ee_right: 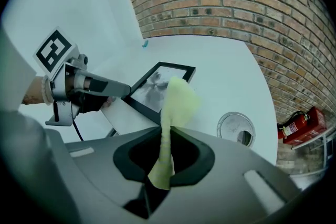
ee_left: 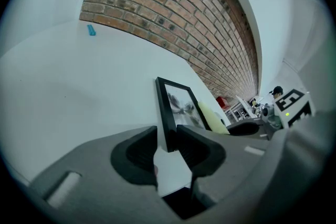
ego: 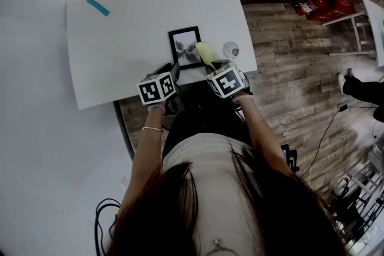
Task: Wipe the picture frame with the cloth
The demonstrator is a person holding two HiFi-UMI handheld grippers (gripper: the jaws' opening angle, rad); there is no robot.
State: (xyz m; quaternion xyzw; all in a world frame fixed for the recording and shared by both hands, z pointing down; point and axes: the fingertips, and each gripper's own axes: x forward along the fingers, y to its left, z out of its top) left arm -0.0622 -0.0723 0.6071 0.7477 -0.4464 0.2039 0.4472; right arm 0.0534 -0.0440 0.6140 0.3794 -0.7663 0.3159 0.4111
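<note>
A black picture frame (ego: 185,47) with a grey print lies on the white table (ego: 138,15) near its front edge. My left gripper (ego: 174,74) is shut on the frame's (ee_left: 167,113) near left corner, with the black rim pinched between the jaws. My right gripper (ego: 211,66) is shut on a pale yellow cloth (ego: 204,52). The cloth (ee_right: 173,113) stands up from the jaws and drapes over the right side of the frame (ee_right: 157,86). The left gripper (ee_right: 123,90) shows at the frame's corner in the right gripper view.
A round metal-rimmed cable port (ego: 231,49) sits in the table right of the frame, also as the port (ee_right: 235,128). A teal marker (ego: 98,6) lies at the far left. A red fire extinguisher (ego: 317,3) rests on the wooden floor to the right.
</note>
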